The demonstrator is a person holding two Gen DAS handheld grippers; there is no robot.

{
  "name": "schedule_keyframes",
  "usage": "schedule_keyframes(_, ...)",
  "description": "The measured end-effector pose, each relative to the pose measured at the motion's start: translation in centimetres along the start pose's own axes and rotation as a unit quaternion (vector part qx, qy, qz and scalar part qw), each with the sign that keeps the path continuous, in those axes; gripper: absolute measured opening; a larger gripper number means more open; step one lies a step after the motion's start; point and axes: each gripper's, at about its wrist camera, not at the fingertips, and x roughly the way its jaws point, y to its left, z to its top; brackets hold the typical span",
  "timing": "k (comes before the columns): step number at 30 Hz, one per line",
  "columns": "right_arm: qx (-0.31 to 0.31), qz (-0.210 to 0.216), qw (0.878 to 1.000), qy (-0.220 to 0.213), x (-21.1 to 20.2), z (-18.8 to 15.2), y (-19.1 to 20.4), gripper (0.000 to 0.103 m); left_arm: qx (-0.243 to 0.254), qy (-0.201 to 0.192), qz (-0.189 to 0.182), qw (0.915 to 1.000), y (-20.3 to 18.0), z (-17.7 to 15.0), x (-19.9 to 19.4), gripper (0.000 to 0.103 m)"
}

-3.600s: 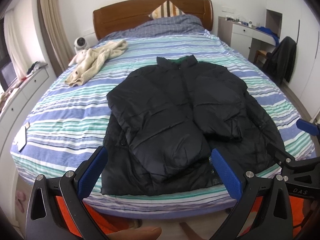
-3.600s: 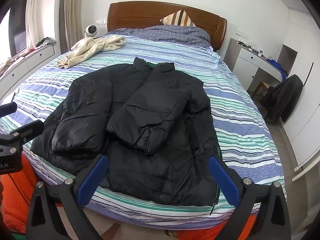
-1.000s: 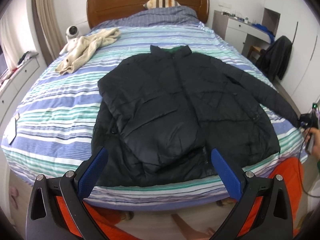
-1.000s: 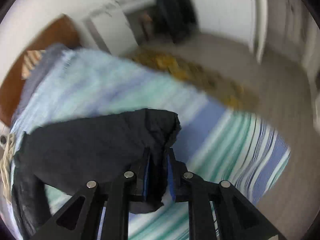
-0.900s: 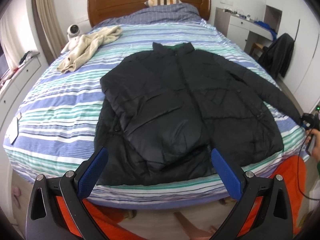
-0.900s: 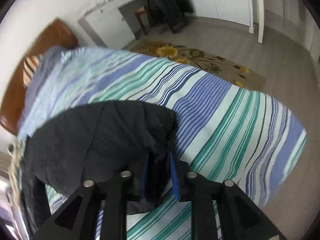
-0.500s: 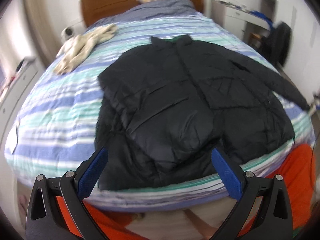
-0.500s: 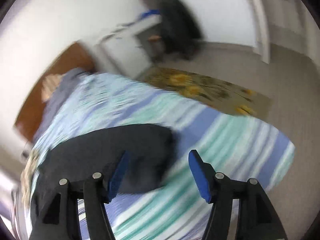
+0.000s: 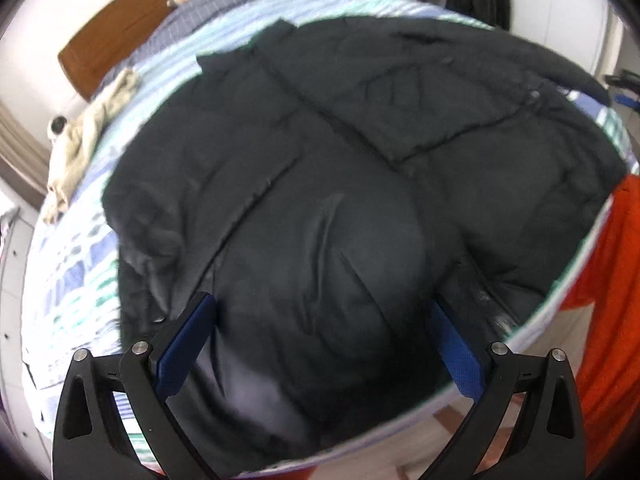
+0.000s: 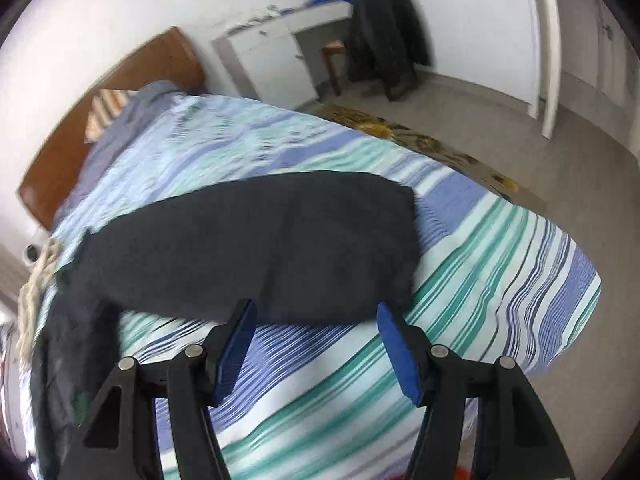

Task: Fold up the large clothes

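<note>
A black puffer jacket [image 9: 360, 152] lies front up on the striped bed [image 9: 72, 264]. One sleeve is folded across its chest toward me. The other sleeve [image 10: 280, 240] lies stretched out flat over the bed's right side. My left gripper [image 9: 320, 340] is open, close over the cuff end of the folded sleeve near the jacket's hem. My right gripper [image 10: 316, 336] is open and empty, just short of the stretched sleeve's lower edge.
A beige garment [image 9: 88, 128] lies at the bed's far left, by the wooden headboard [image 9: 120, 28]. A white desk [image 10: 276, 52] and a chair with a dark coat [image 10: 384, 28] stand right of the bed. A patterned rug [image 10: 432, 144] covers the floor there.
My right gripper has opened and let go of the sleeve, which now lies flat on the bed. My left gripper has moved in close over the jacket's lower part.
</note>
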Motion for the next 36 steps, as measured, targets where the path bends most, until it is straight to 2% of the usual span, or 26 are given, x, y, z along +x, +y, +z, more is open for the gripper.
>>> schedule_keyframes(1,-0.019,0.004,1.0,-0.012,-1.8,-1.1,0.9,0.064,-0.012,0.002,-0.009,0.9999,0.2,0.1,0.3,0.097)
schedule_keyframes(2,-0.031,0.005,0.999,-0.018,-2.5,-1.6,1.7,0.064,-0.024,0.0,-0.02,0.9995,0.4,0.2,0.4,0.082)
schedule_keyframes(3,-0.049,0.004,0.998,-0.027,-3.4,-2.5,2.9,0.064,-0.034,-0.002,-0.032,0.9989,0.8,0.3,0.2,0.055)
schedule_keyframes(4,-0.066,0.0,0.997,-0.034,-4.5,-3.5,3.6,0.064,-0.043,-0.01,-0.03,0.9986,1.1,0.4,-0.3,0.037)
schedule_keyframes(5,-0.078,-0.002,0.996,-0.038,-4.8,-4.0,4.4,0.064,-0.05,-0.013,-0.016,0.9985,1.6,0.6,-0.8,0.024)
schedule_keyframes(6,-0.093,-0.002,0.995,-0.043,-5.3,-4.9,5.6,0.064,-0.059,-0.015,-0.02,0.9979,2.3,0.7,-1.2,0.02)
schedule_keyframes(8,-0.106,0.01,0.993,-0.045,-6.1,-6.2,7.3,0.064,-0.113,-0.041,-0.043,0.9918,5.9,1.0,-3.9,0.019)
schedule_keyframes(11,-0.126,0.049,0.99,-0.039,-6.8,-7.5,10.5,0.064,-0.18,-0.082,-0.014,0.9801,12.6,0.5,-8.3,0.019)
schedule_keyframes(14,-0.155,0.084,0.983,-0.046,-7.9,-8.2,13.2,0.064,-0.261,-0.116,0.052,0.957,22.2,-1.3,-12.2,0.019)
schedule_keyframes(15,-0.166,0.093,0.98,-0.048,-8.2,-8.3,14.0,0.064,-0.295,-0.125,0.083,0.9435,26.4,-2.6,-13.4,0.019)
schedule_keyframes(17,-0.182,0.106,0.976,-0.046,-8.6,-8.6,15.4,0.064,-0.337,-0.131,0.136,0.9224,31.8,-4.8,-14.3,0.024)
schedule_keyframes(18,-0.186,0.112,0.975,-0.044,-8.7,-8.8,15.9,0.064,-0.366,-0.123,0.182,0.9041,35.5,-6.5,-14.0,0.036)
schedule_keyframes(19,-0.188,0.119,0.974,-0.041,-8.8,-9.0,16.3,0.064,-0.389,-0.109,0.217,0.8886,38.2,-7.9,-13.3,0.043)
schedule_keyframes(20,-0.19,0.125,0.973,-0.037,-8.8,-9.2,16.7,0.064,-0.406,-0.091,0.246,0.8752,40.4,-9.3,-12.3,0.058)
schedule_keyframes(21,-0.191,0.129,0.973,-0.033,-8.8,-9.4,17.0,0.064,-0.419,-0.075,0.26,0.8664,41.8,-10.5,-11.3,0.06)
schedule_keyframes(22,-0.193,0.132,0.972,-0.03,-8.8,-9.7,17.3,0.064,-0.439,-0.042,0.275,0.8545,43.7,-12.1,-9.7,0.058)
schedule_keyframes(23,-0.195,0.132,0.972,-0.027,-8.8,-9.9,17.6,0.064,-0.457,-0.008,0.279,0.8442,45.0,-13.7,-8.3,0.049)
schedule_keyframes(24,-0.198,0.129,0.971,-0.02,-8.8,-10.2,17.8,0.064,-0.468,0.006,0.276,0.8393,45.3,-14.6,-7.7,0.045)
schedule_keyframes(25,-0.199,0.129,0.971,-0.016,-8.7,-10.2,17.7,0.064,-0.483,0.009,0.263,0.8351,45.1,-16.1,-7.4,0.045)
schedule_keyframes(26,-0.199,0.133,0.971,-0.011,-8.9,-10.5,17.7,0.064,-0.487,0.002,0.256,0.835,44.5,-16.4,-7.6,0.046)
schedule_keyframes(27,-0.201,0.134,0.97,-0.007,-8.9,-10.6,17.5,0.064,-0.487,-0.007,0.245,0.8385,43.3,-16.7,-7.8,0.051)
schedule_keyframes(30,-0.217,0.132,0.967,0.009,-8.8,-11.3,18.0,0.064,-0.448,-0.024,0.21,0.869,38.3,-15.7,-8.2,0.067)
schedule_keyframes(33,-0.242,0.135,0.961,0.016,-8.5,-11.7,19.4,0.064,-0.408,-0.038,0.161,0.8979,34.2,-13.4,-7.3,0.071)
schedule_keyframes(35,-0.254,0.143,0.956,0.007,-8.7,-11.9,20.5,0.064,-0.37,-0.051,0.114,0.9206,29.5,-11.5,-7.9,0.074)
schedule_keyframes(36,-0.257,0.147,0.955,0.005,-8.8,-11.9,20.9,0.064,-0.358,-0.056,0.1,0.9267,28.2,-10.7,-8.0,0.078)
